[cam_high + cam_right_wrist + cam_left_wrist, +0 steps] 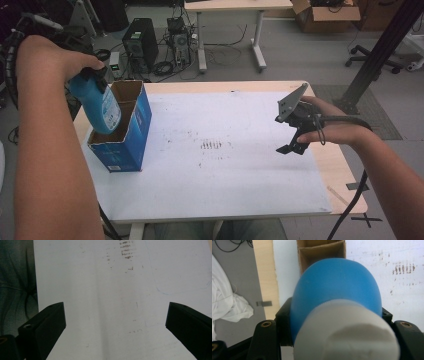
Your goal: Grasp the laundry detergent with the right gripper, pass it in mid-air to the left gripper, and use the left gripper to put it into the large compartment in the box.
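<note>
1. Left gripper [92, 75] is clamped on the neck end of a blue bottle [100, 107], just below its white cap [347, 332]. The bottle hangs tilted, its base dipping into the open top of the blue carton [131, 135].
2. Right gripper [292, 145] is well to the right of the carton, above the white mat [225, 190], jaws spread wide with nothing between them.
3. Handling, as a guess: the bottle looks like smooth rigid plastic, so slippery; whether it is full and heavy can't be judged. The hold under the cap shoulder seems right, since the cap stops it sliding out.
4. The carton is thin cardboard, light, and stands upright; it may tip or skid if the bottle catches its rim or the inner divider [322, 248].
5. Count: 1 bottle, 1 cap, 1 carton with at least 2 compartments, 1 mat, 2 grippers.
</note>
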`<state>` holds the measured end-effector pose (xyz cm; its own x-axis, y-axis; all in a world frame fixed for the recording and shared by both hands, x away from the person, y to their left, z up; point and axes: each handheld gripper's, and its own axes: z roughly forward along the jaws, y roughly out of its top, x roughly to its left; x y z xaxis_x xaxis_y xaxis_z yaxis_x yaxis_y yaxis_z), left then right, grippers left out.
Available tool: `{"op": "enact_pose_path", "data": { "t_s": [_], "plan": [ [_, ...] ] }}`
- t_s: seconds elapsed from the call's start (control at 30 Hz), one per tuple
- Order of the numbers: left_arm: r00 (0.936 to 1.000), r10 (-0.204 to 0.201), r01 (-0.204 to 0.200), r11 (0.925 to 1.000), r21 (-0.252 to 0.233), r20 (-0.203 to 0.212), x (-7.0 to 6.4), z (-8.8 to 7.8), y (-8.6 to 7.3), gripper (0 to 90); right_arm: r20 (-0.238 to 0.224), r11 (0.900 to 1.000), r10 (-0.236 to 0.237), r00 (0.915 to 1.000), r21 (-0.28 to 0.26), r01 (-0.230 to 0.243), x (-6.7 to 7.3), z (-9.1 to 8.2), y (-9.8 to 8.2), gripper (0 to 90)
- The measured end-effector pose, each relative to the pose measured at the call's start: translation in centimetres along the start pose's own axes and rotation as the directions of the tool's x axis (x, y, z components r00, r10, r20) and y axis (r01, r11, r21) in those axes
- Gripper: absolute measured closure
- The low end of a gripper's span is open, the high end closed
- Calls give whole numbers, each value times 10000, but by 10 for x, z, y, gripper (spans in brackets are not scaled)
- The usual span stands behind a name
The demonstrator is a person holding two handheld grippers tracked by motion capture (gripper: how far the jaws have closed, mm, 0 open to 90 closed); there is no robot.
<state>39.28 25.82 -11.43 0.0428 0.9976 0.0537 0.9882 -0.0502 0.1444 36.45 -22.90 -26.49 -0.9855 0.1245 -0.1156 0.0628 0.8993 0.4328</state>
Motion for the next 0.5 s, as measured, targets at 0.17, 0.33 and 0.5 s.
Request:
{"op": "enact_pose_path", "data": {
  "t_s": [0.17, 0.33, 0.5],
  "plan": [
    [10000, -28, 28, 10000, 28, -15, 1, 3, 3, 382, -30, 10000, 56, 10000, -1, -56, 1, 0, -1, 30],
    [10000, -43, 42, 9998, 189, 51, 1, 14, 7, 382, -60, 9999, 111, 9999, 46, -111, 1, 1, -3, 30],
    [9999, 76, -79, 9993, 355, 92, 1, 30, 10, 382, -66, 9999, 120, 9999, 39, -120, 2, 1, -3, 30]
  ]
}}
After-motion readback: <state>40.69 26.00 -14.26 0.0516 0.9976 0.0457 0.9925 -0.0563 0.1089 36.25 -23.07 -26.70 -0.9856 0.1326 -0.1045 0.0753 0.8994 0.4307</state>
